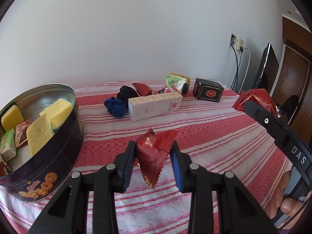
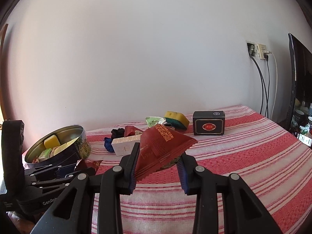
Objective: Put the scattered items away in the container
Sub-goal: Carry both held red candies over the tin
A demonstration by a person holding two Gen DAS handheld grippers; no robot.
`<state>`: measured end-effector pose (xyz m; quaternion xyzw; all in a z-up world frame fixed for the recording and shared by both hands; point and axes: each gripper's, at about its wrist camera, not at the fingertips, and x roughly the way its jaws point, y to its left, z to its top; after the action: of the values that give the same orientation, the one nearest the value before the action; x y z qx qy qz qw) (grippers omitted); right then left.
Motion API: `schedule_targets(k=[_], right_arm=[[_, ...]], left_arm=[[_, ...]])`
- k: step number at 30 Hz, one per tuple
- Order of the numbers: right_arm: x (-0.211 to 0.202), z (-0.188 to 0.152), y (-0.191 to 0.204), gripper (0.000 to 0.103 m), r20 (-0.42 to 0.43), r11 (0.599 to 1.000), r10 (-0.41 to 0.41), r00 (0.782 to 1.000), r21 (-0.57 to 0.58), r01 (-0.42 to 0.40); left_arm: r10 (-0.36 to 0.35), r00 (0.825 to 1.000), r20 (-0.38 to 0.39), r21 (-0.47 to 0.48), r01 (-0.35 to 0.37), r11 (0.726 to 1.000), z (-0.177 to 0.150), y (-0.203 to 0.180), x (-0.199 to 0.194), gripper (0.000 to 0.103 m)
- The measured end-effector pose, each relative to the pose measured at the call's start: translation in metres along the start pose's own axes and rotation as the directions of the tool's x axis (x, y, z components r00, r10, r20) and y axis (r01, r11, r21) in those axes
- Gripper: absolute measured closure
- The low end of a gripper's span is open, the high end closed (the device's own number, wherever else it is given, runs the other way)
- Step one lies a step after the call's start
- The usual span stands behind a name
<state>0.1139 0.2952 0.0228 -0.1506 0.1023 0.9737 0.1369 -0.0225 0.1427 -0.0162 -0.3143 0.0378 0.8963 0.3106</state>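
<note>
My left gripper (image 1: pixel 153 152) is shut on a red foil snack packet (image 1: pixel 154 152) and holds it above the striped cloth, just right of the round cookie tin (image 1: pixel 58 152). The tin holds yellow sponges (image 1: pixel 56 112) and small packets. My right gripper (image 2: pixel 159 159) is shut on another red snack packet (image 2: pixel 161 148), held above the cloth; it also shows at the right of the left wrist view (image 1: pixel 253 99). The tin shows at the left of the right wrist view (image 2: pixel 85 142).
At the back of the red-striped table (image 1: pixel 214 136) lie a long white box (image 1: pixel 154 107), a black box (image 1: pixel 207 92), blue cloth (image 1: pixel 115 107), black cloth (image 1: pixel 126 93), a green packet (image 1: pixel 173 84), a red packet (image 1: pixel 143 88) and a yellow sponge (image 2: pixel 176 119). A monitor (image 1: pixel 267 72) stands right.
</note>
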Motion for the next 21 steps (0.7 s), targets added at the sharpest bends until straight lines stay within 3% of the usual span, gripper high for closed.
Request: schedule_targets(k=[21], right_arm=[[-0.005, -0.012, 0.063, 0.066, -0.04, 0.986, 0.168, 0.985, -0.016, -0.169]], left_arm=[[0.042, 0.998, 0.056, -0.176, -0.031, 0.984, -0.017, 0.06, -0.052, 0.069]])
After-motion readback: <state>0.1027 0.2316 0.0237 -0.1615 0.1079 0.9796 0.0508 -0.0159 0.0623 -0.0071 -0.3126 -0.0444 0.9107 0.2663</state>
